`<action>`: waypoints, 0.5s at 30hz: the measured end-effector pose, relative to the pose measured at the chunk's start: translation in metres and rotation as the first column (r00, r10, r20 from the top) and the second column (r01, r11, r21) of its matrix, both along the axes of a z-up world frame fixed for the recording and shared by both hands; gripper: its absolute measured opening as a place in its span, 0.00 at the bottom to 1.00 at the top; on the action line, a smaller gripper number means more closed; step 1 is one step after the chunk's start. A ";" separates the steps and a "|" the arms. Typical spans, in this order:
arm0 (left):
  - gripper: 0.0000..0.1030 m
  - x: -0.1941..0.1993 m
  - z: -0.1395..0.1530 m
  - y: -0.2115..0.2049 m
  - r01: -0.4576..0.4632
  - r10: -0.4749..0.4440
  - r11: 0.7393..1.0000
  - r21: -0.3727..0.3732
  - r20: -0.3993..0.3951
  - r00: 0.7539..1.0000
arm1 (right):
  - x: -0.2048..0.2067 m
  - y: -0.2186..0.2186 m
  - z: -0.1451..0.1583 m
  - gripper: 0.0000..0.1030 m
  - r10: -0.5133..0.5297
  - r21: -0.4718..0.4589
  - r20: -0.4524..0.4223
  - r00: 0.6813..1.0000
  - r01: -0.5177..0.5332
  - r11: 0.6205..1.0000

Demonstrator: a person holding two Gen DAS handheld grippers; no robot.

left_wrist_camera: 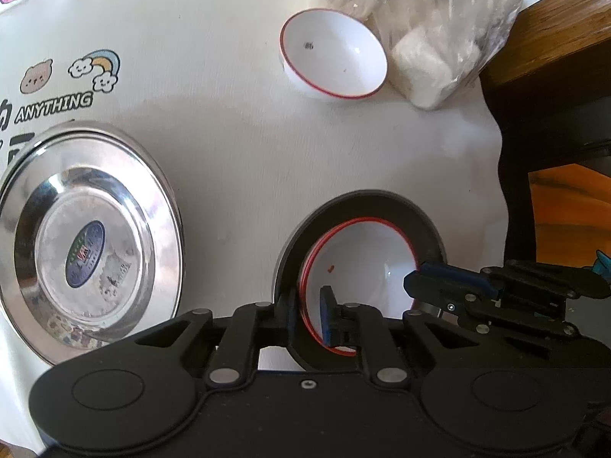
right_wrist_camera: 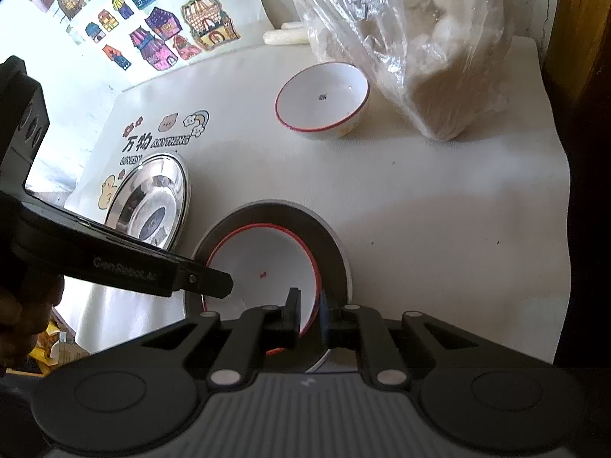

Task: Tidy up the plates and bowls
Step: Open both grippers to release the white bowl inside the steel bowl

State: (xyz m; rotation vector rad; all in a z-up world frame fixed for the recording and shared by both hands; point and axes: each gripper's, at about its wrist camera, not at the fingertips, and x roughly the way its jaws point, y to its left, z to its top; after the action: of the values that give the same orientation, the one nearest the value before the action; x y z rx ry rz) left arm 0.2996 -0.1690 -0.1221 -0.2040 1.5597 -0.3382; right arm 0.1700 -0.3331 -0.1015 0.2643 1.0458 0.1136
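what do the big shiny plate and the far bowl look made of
Plate: looks like stainless steel, polished; it mirrors the room and has a label in its centre.
Bowl: glossy white with a red rim line and small highlights; ceramic or melamine, cannot tell which.

A lived-in home, by the look of it: a tabletop (right_wrist_camera: 439,206) under a cartoon-printed cloth, childlike house stickers (right_wrist_camera: 160,34) on the wall behind, and a plastic bag (right_wrist_camera: 420,49) of white lumps beside crockery.

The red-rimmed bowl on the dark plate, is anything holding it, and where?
Both: the left hand-held gripper straddles the bowl's left rim, the right hand-held gripper its right rim.
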 end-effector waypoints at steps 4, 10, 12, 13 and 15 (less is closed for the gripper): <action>0.14 0.002 0.007 0.002 0.008 -0.008 1.000 -0.008 0.015 1.000 | -0.003 -0.001 0.005 0.11 -0.014 0.004 0.017 1.000 0.014 1.000; 0.19 0.014 0.023 0.010 -0.008 0.010 0.999 -0.032 0.067 0.998 | -0.007 -0.006 0.014 0.19 -0.057 0.008 0.055 0.997 0.057 0.998; 0.26 0.020 0.028 0.014 -0.015 0.017 0.999 -0.032 0.090 0.996 | -0.007 -0.010 0.016 0.23 -0.082 0.017 0.064 0.995 0.081 0.997; 0.30 0.022 0.030 0.016 -0.016 0.019 0.999 -0.031 0.099 0.995 | -0.007 -0.012 0.017 0.24 -0.092 0.021 0.068 0.993 0.091 0.996; 0.42 0.028 0.033 0.020 -0.023 0.026 0.999 -0.026 0.117 0.993 | -0.007 -0.015 0.019 0.26 -0.116 0.030 0.076 0.990 0.114 0.993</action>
State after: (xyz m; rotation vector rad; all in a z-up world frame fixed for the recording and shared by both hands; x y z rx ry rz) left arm 0.3280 -0.1489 -0.0889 -0.2180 1.4365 -0.3445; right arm 0.1632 -0.3483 -0.0827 0.3403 0.9498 0.0326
